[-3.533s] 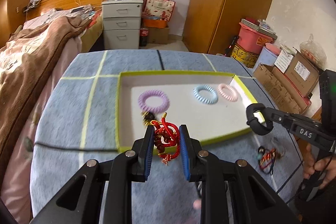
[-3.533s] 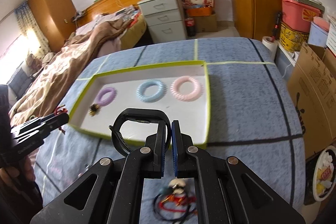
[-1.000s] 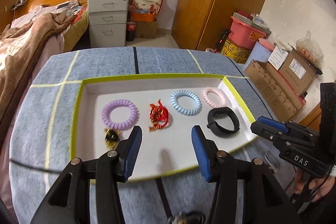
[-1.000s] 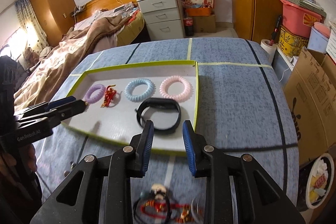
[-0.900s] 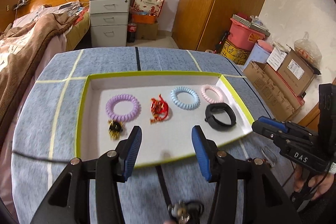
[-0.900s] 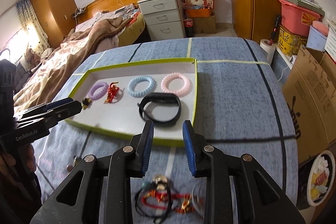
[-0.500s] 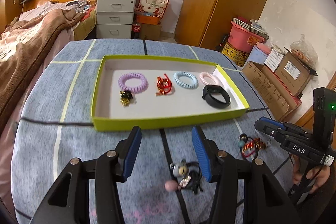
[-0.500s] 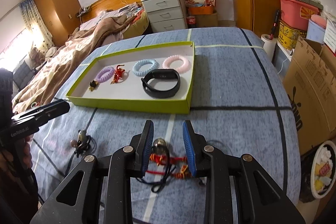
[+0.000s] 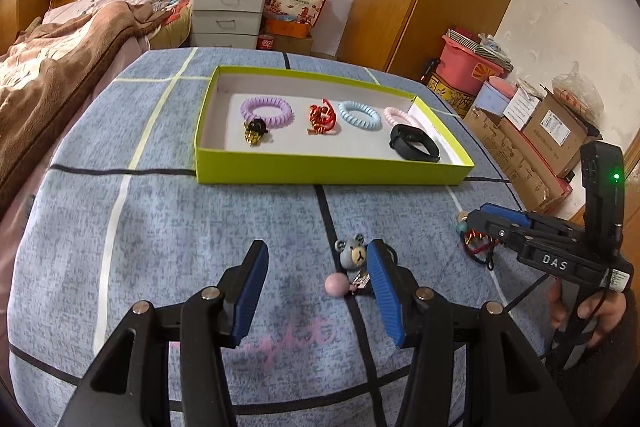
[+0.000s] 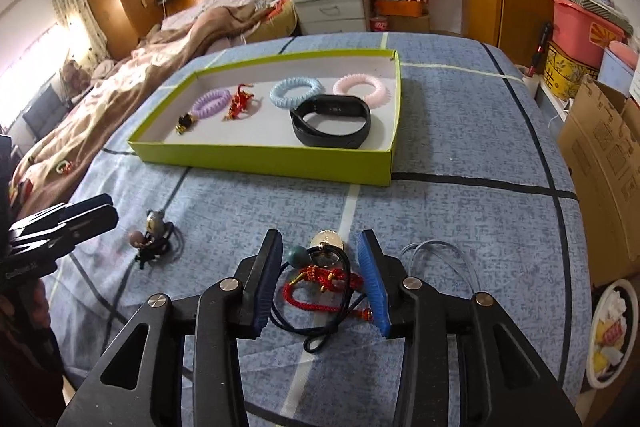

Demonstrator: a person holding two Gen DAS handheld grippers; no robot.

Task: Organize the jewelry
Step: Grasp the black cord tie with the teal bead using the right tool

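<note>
A lime-green tray holds purple, blue and pink coil hair ties, a red knot charm, a small gold-black charm and a black wristband. My left gripper is open, with a grey bear keychain and its pink ball just inside its right finger. My right gripper is open around a red cord bracelet with a green bead and coin.
A pale blue wire loop lies right of my right gripper. The blue checked tablecloth covers the table. A bed stands to the left; cardboard boxes and a pink bin stand to the right.
Both grippers pulled back from the tray and dropped toward the cloth. The left now stands by the bear keychain, the right around the red cord bracelet. Both stay open.
</note>
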